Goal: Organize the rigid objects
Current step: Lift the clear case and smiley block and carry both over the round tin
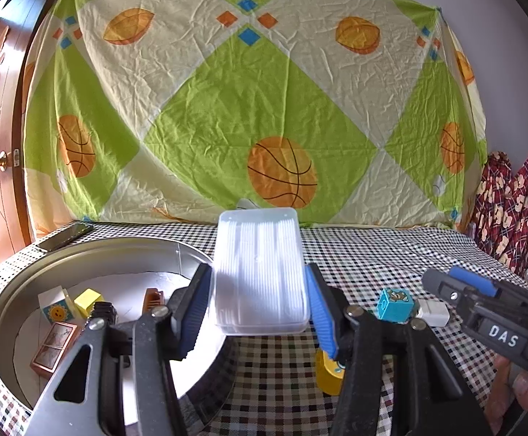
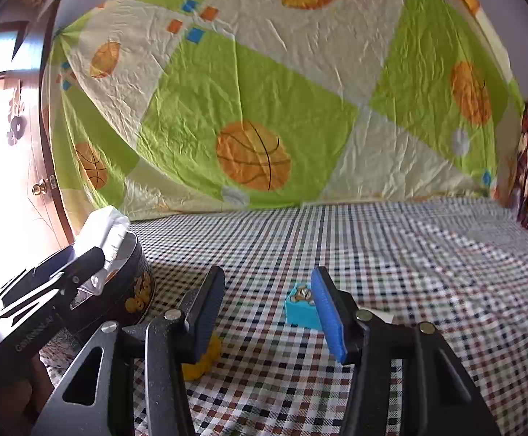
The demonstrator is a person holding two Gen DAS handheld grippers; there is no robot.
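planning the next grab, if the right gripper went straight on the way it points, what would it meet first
Probably the checked tablecloth: the right gripper stands open and empty. The blue block sits just inside its right finger and might get brushed; depth is unclear.

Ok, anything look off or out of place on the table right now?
Nothing damaged or spilled. Three pieces lie outside the round tin: a blue block, a white piece beside it, and a yellow block. The left gripper holds a clear plastic box.

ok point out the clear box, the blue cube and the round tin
clear box (image 1: 260, 272), left wrist view, middle of its ribbed face
blue cube (image 1: 395, 305), left wrist view, its front face
round tin (image 1: 82, 250), left wrist view, far inner wall
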